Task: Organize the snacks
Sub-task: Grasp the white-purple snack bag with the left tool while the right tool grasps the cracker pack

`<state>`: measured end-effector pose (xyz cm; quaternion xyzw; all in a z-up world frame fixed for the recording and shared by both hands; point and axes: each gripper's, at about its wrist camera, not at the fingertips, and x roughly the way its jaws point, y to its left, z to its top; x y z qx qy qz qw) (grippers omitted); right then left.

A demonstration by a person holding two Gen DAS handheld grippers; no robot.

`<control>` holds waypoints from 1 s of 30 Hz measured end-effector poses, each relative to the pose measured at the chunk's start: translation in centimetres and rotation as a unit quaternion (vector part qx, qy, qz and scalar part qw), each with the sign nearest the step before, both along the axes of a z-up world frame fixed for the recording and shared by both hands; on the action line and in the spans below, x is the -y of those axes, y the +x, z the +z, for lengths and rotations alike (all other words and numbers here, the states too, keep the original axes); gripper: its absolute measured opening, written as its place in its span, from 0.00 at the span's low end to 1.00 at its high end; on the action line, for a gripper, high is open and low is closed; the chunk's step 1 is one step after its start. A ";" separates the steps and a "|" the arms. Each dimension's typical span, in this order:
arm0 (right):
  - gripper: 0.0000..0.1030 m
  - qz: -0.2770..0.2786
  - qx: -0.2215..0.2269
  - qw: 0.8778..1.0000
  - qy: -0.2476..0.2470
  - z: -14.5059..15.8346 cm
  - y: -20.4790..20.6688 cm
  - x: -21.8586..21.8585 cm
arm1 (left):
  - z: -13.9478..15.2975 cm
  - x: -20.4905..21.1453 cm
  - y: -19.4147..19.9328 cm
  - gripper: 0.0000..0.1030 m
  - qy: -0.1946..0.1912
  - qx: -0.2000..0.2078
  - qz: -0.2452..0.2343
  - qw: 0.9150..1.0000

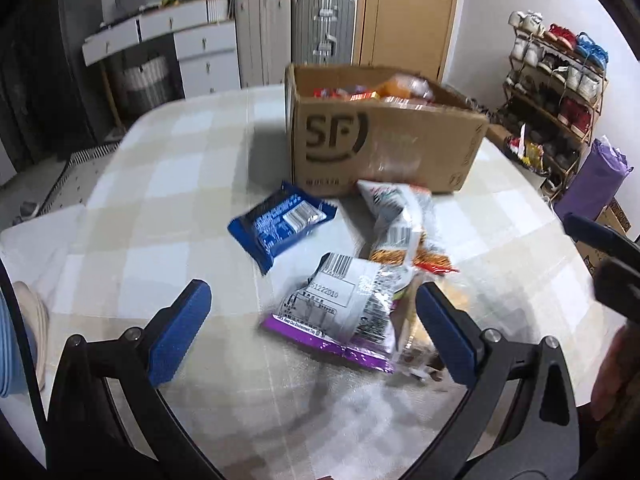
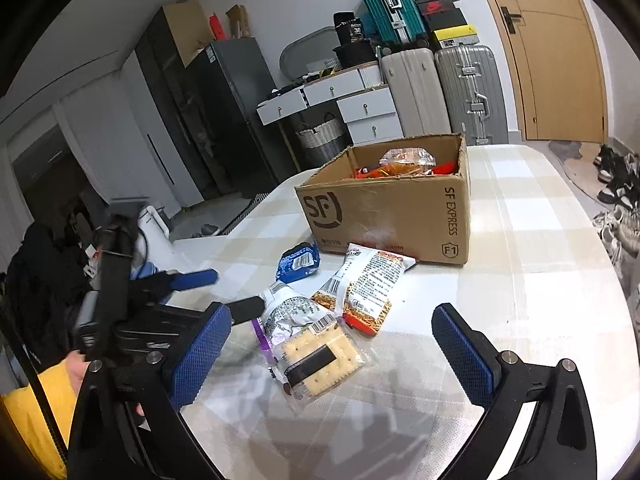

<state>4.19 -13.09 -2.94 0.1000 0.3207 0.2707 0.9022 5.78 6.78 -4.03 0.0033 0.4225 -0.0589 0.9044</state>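
Observation:
An open SF cardboard box (image 1: 384, 140) (image 2: 384, 208) stands on the table, holding several snacks. In front of it lie a blue packet (image 1: 280, 224) (image 2: 298, 266), an orange-and-white noodle snack bag (image 1: 404, 224) (image 2: 370, 284), a silver-and-purple bag (image 1: 344, 312) (image 2: 286, 312) and a clear cracker pack (image 2: 320, 354). My left gripper (image 1: 312, 320) (image 2: 224, 288) is open, its fingers either side of the silver-and-purple bag. My right gripper (image 2: 332, 344) is open and empty over the cracker pack; it also shows at the left wrist view's right edge (image 1: 600, 248).
The table (image 2: 520, 280) has a pale checked cloth. Behind it stand suitcases (image 2: 440, 92), white drawers (image 2: 360, 108), a dark fridge (image 2: 224, 120) and a wooden door (image 2: 552, 60). A shoe rack (image 1: 556, 92) stands right of the table.

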 end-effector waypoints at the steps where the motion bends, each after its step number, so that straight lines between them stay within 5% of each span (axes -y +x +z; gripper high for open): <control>1: 0.99 0.000 -0.003 1.000 0.000 -0.1 0.0 0.0 | -0.4 0.0 0.4 0.99 -0.008 -0.008 -0.003 1.000; 9: 0.99 0.008 -0.017 1.000 0.009 -0.5 0.3 0.3 | -3.4 1.4 3.3 0.98 0.012 -0.051 -0.024 0.998; 15: 0.99 0.011 -0.021 1.000 0.009 -0.5 0.3 0.3 | -5.6 0.7 5.0 0.78 -0.035 -0.099 -0.018 0.994; 30: 0.99 0.011 -0.070 0.998 0.001 -2.6 1.3 -0.4 | -4.3 -2.1 3.5 0.68 -0.039 -0.078 0.013 0.996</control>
